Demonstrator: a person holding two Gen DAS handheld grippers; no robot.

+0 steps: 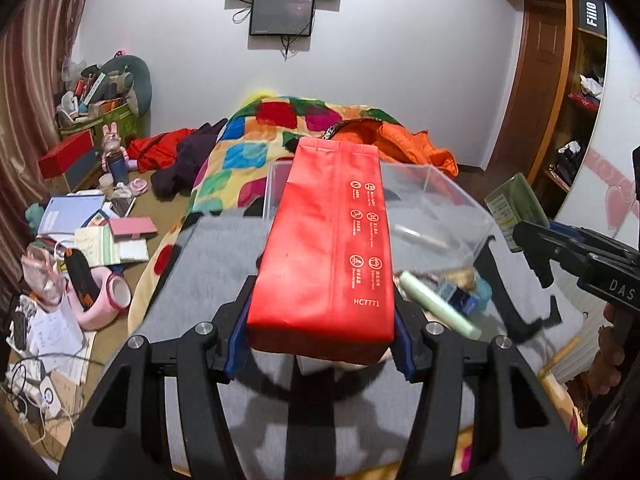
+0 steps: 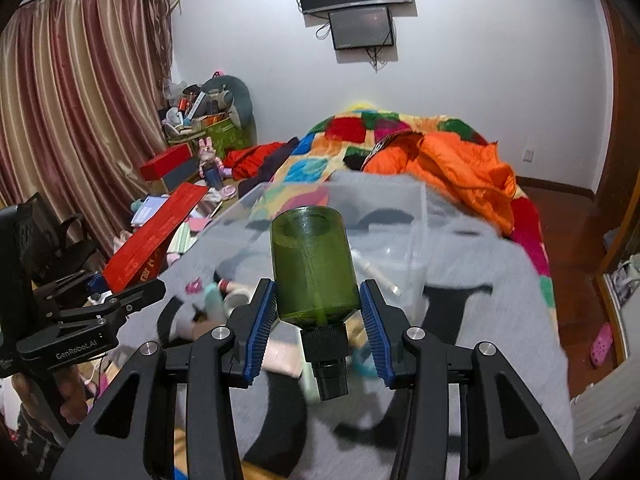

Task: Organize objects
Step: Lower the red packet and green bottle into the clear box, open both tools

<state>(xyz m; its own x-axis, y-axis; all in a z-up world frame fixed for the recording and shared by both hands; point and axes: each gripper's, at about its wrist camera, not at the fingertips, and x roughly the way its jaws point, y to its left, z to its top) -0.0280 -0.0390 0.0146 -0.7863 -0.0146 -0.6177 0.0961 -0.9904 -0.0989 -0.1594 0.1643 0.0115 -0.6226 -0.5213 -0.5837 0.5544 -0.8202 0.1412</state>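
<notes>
The bed (image 2: 532, 216), covered by a patchwork blanket and a grey cloth (image 1: 224, 256), is carrying a clear bin (image 1: 460, 200) that is sitting ahead of both grippers. The left gripper (image 1: 322, 344) is pinching a red pouch (image 1: 332, 240) at its near end; the pouch's long axis is running straight away from the fingers, and its far end is reaching over the bin's near-left wall. The right gripper (image 2: 318, 312) is bracketing a green bottle (image 2: 314, 268), cap toward the camera and base pointing at the bin; the right pad appears to be standing slightly off the glass, so firm contact cannot be confirmed. Small toiletries are lying on the cloth just beside the bin. Judged from overlap, the pouch is nearer the opening, so the left hand is better placed to lower first.
</notes>
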